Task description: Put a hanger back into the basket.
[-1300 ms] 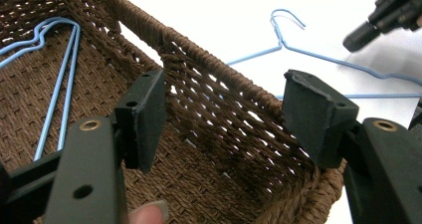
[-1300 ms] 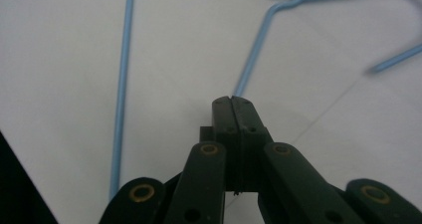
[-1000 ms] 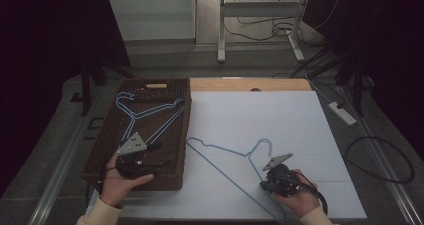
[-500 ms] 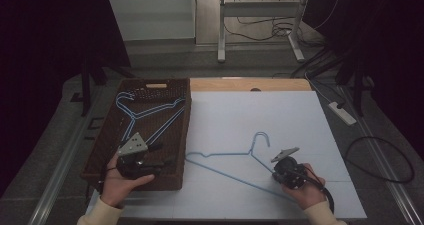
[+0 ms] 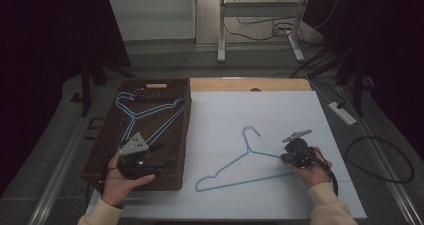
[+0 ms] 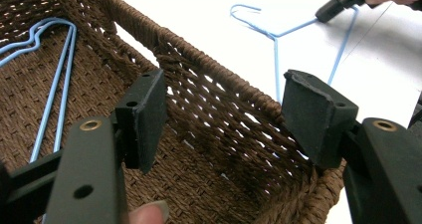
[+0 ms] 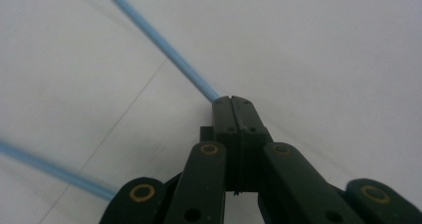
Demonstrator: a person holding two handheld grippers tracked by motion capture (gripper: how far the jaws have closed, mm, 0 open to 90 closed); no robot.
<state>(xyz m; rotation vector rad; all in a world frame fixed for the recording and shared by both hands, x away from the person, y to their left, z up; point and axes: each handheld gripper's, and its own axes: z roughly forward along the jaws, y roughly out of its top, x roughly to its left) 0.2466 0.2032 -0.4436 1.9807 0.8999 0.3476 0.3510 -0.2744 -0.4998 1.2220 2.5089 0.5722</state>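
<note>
Wicker basket (image 5: 176, 135) holds blue hangers (image 5: 145, 112); left gripper (image 6: 224, 119) jaws open astride its wall; right gripper (image 7: 233, 102) clamps table hanger (image 5: 240, 167)

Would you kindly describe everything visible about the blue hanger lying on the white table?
The blue hanger is thin wire, seemingly coated, with a curled hook, a twisted neck, two sloping shoulders and a long bottom bar. It lies flat on the white table, hook pointing away from the person, right of the wicker basket and apart from it. The right gripper is shut on its right shoulder wire.
</note>
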